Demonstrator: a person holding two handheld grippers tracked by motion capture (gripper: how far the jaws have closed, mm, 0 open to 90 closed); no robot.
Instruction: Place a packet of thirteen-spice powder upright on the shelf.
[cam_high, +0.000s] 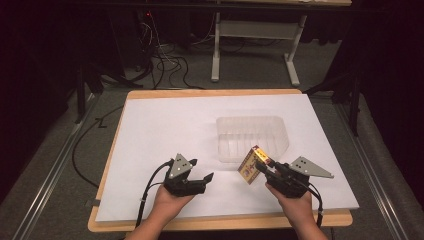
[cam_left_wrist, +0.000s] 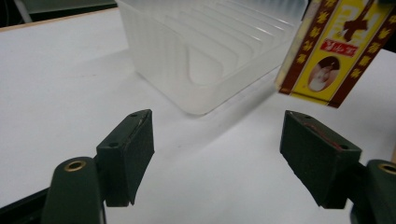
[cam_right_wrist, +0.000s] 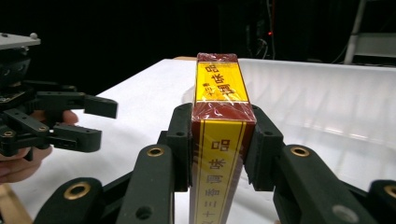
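A: Two tools over the table (cam_high: 150, 125), one in each hand. What does the right tool (cam_high: 263, 169) have?

B: Its jaws are clamped on a yellow-and-maroon box (cam_high: 251, 165), pads pressed against both narrow sides. The box is lifted off the white sheet and tilted, just in front of the near wall of the clear plastic tray (cam_high: 252, 137).

A: Is the box inside the tray?

B: No, it hangs outside it, near the tray's front right corner.

A: And the left tool (cam_high: 200, 170)?

B: Its jaws stand apart with nothing between them; white sheet shows in the gap. It sits to the left of the box and apart from it, and the left gripper view shows the tray and box ahead of it.
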